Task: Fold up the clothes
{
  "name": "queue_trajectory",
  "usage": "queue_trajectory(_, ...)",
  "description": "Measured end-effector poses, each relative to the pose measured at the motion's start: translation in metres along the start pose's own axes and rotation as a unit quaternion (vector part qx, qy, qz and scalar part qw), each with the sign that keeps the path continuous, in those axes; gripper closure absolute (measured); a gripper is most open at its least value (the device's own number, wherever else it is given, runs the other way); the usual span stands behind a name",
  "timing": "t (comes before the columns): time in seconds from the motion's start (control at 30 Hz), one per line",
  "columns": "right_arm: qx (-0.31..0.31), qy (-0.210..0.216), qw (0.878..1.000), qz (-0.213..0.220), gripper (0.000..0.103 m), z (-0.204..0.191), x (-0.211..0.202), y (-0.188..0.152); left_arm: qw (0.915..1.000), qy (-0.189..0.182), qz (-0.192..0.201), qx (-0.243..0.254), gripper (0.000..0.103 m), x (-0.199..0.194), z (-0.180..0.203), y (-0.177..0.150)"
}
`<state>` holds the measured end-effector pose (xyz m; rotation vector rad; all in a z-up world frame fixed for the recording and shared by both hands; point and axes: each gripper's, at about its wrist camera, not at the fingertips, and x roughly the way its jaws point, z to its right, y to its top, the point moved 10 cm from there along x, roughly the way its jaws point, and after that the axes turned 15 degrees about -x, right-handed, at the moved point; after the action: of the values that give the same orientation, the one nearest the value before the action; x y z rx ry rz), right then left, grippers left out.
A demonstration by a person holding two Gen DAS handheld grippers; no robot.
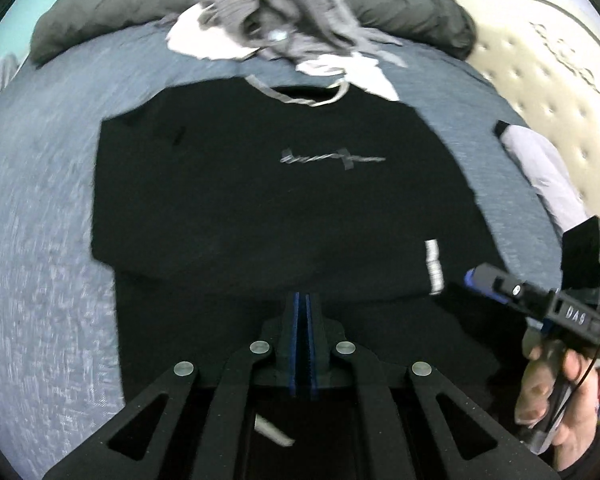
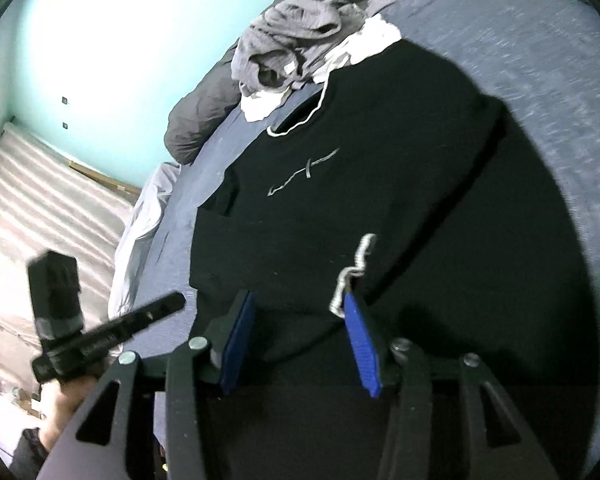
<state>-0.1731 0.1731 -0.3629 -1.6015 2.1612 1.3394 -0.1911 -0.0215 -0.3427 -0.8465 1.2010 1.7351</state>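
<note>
Shirt (image 1: pixel 260 200): lay flat on bed (image 1: pixel 40 240), collar far, hem nearest both claws.
Left claw (image 1: pixel 302 304): pressed together, empty, over hem.
Right claw (image 2: pixel 296 312): spread, hem fold between, unpinched.

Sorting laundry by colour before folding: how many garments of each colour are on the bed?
Black: 1, the black sweatshirt spread flat.
Grey: 1, the grey garment crumpled in the pile beyond the collar.
White: 1, the white garment under it, possibly more than one piece.
Total: 3
</note>
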Motion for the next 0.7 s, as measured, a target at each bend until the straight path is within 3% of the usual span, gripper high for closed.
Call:
queue_trajectory(0.37,-0.012,-0.035,0.998,-0.041,0.055,0.012,0.038,-0.004,0.999,0.007,-0.019,-0.041,0.098,0.035,-0.058,-0.024)
queue_trajectory(0.63,-0.013,-0.046,0.998,-0.047,0.055,0.018,0.045,-0.005,0.9988,0.004,-0.028,-0.039,0.096,0.047,-0.062,-0.037)
queue_trajectory(0.7,-0.019,-0.046,0.998,-0.049,0.061,0.016,0.047,-0.005,0.9985,0.001,-0.029,-0.046,0.095,0.049,-0.063,-0.039)
